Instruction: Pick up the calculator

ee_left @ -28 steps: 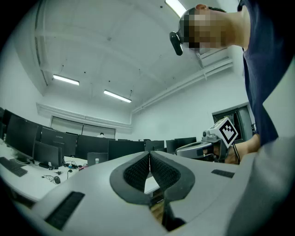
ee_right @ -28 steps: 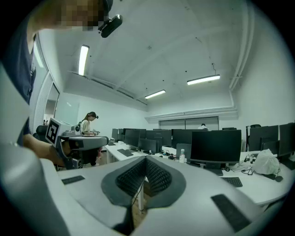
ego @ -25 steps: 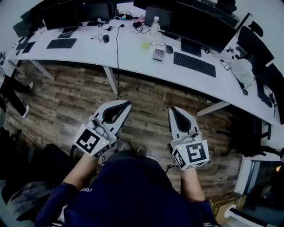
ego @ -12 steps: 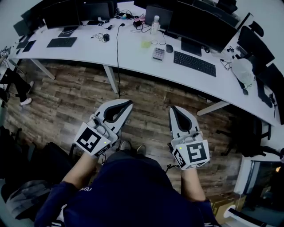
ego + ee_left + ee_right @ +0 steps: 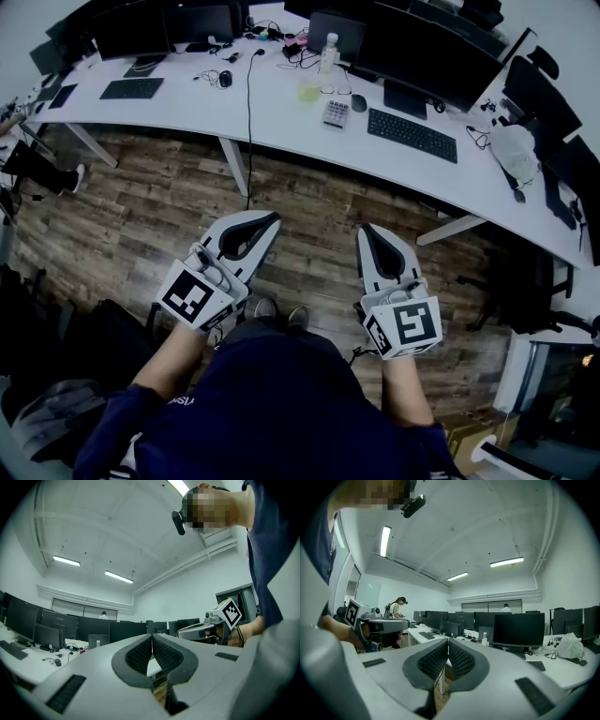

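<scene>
The calculator (image 5: 335, 114), small and grey with rows of pale keys, lies on the long white desk (image 5: 281, 127) in the head view, left of a black keyboard (image 5: 412, 136). Both grippers hang over the wooden floor, well short of the desk. My left gripper (image 5: 273, 218) is shut and empty, its jaws pressed together in the left gripper view (image 5: 151, 637). My right gripper (image 5: 362, 231) is shut and empty too, with its pads meeting in the right gripper view (image 5: 448, 641). Neither gripper view shows the calculator.
Monitors (image 5: 427, 56), a bottle (image 5: 327, 52), a mouse (image 5: 357, 104), cables and a second keyboard (image 5: 130, 91) crowd the desk. A desk leg (image 5: 234, 167) stands ahead of my left gripper. Black chairs (image 5: 530, 281) sit at the right. A person's legs (image 5: 42, 172) show at the far left.
Both grippers have kept still. The person's legs at the far left edge have shifted upward in the head view.
</scene>
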The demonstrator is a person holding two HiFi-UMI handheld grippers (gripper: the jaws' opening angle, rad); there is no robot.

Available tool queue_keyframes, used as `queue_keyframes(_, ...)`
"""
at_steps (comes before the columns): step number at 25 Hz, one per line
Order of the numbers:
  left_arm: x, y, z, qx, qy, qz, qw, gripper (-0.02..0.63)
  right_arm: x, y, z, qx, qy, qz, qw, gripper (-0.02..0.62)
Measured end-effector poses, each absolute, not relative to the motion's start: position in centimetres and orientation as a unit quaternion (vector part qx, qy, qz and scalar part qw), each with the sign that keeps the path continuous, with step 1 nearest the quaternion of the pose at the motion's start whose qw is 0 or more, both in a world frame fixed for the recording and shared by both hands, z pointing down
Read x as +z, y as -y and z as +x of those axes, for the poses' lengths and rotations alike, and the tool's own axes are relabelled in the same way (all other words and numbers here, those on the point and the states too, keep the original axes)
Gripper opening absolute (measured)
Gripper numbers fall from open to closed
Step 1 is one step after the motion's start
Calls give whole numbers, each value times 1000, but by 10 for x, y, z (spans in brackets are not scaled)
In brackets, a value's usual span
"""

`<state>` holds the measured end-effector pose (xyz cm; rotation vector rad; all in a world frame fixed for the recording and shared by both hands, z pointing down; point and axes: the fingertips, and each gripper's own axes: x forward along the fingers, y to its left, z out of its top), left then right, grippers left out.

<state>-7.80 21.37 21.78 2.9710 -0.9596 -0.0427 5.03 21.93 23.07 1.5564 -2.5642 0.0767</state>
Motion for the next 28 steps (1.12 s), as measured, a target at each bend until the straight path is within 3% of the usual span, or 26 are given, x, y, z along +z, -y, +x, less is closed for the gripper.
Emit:
queue_keyframes(12, 214, -215, -70, -28, 297, 954, 3, 28, 229, -218, 55, 30, 854, 516, 63, 49)
queue_keyframes(28, 222, -215, -66, -8, 309, 951, 9, 28, 227, -220, 59, 29, 859, 508, 56, 158)
